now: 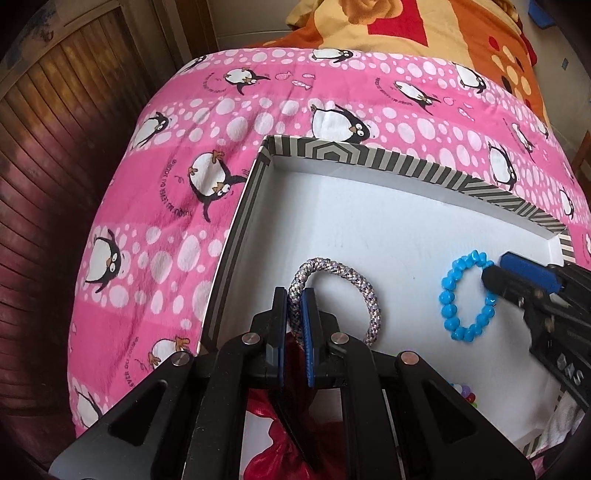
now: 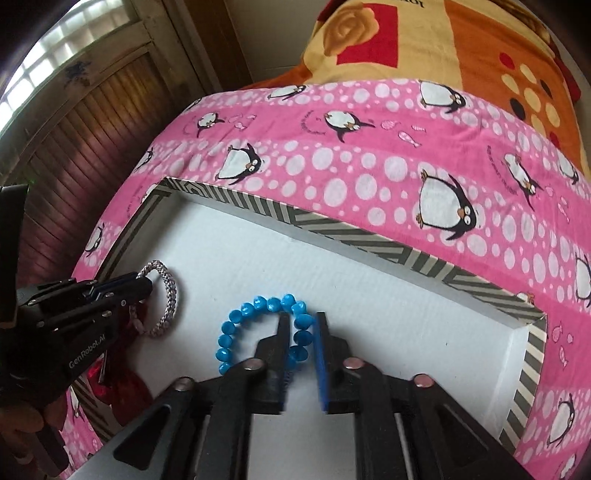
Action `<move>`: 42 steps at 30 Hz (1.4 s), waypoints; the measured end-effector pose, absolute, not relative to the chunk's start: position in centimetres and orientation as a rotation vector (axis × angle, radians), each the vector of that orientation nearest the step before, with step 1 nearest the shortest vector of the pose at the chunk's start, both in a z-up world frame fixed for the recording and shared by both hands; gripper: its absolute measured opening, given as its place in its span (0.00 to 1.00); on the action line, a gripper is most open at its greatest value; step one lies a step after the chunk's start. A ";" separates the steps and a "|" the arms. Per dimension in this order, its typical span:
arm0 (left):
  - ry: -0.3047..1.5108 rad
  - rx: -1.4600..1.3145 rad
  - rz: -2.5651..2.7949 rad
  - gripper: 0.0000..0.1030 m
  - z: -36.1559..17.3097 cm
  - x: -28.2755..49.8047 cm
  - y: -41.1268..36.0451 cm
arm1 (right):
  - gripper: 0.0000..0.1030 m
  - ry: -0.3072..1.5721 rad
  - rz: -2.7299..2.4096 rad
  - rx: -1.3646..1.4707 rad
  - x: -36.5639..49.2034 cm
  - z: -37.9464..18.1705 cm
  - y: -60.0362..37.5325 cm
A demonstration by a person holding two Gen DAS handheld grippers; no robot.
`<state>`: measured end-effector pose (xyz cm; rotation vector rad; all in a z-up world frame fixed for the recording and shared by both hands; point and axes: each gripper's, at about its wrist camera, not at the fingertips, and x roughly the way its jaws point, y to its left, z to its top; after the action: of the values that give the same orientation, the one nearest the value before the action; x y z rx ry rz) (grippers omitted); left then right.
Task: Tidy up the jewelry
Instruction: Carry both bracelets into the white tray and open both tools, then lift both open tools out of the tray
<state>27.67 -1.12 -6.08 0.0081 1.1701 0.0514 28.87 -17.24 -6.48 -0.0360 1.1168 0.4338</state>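
Left tool (image 1: 295, 299): nearest item in its own view, black arms with blue pads, closed tight on the near-left part of the braided band, which bulges up between the pads.

Bed (image 1: 155, 206): pink penguin-print cover, an orange and yellow blanket (image 1: 424, 33) heaped at the far end; carries the tray.

Tray (image 1: 369, 162): shallow white cardboard, grey-and-white striped rim, lying flat on the bed. Holds both rings.

Right tool (image 2: 301, 321): parted a little way, one finger inside the blue loop and one outside, straddling the beads on its right side. Whether the pads press them cannot be told.

Red foil item (image 1: 280, 435): crumpled, at the tray's near-left edge under the left tool; identity unclear.

Braided band (image 1: 354, 295): speckled grey-white cord loop, left part of the tray floor. Judged light, soft and springy; grips well anywhere on the cord, likely to flop when lifted.

Blue bead bracelet (image 1: 452, 295): ring of glossy faceted beads, right of the band, well apart from it. Judged light, limp on its string, beads hard and slippery; best pinched across one side of the loop.
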 end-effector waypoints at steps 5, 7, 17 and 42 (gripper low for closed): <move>1.172 -0.026 0.046 0.36 -5.7 26.6 -0.6 | 0.39 1.086 0.444 -0.028 27.4 -5.5 -17.7; 1.162 -0.044 0.035 0.41 -5.2 25.8 -0.5 | 0.39 1.061 0.439 -0.042 26.3 -4.7 -17.9; 1.117 -0.072 0.001 0.48 -2.2 19.7 -0.8 | 0.39 0.967 0.329 -0.141 19.3 -1.9 -18.8; 1.154 -0.099 -0.080 0.55 -1.4 8.8 -3.2 | 0.39 0.981 0.177 -0.071 7.8 -1.0 -25.3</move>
<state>8.76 -3.21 -1.43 -0.0994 1.1539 -0.0804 7.78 -25.35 -0.96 -0.0708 0.9809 0.1773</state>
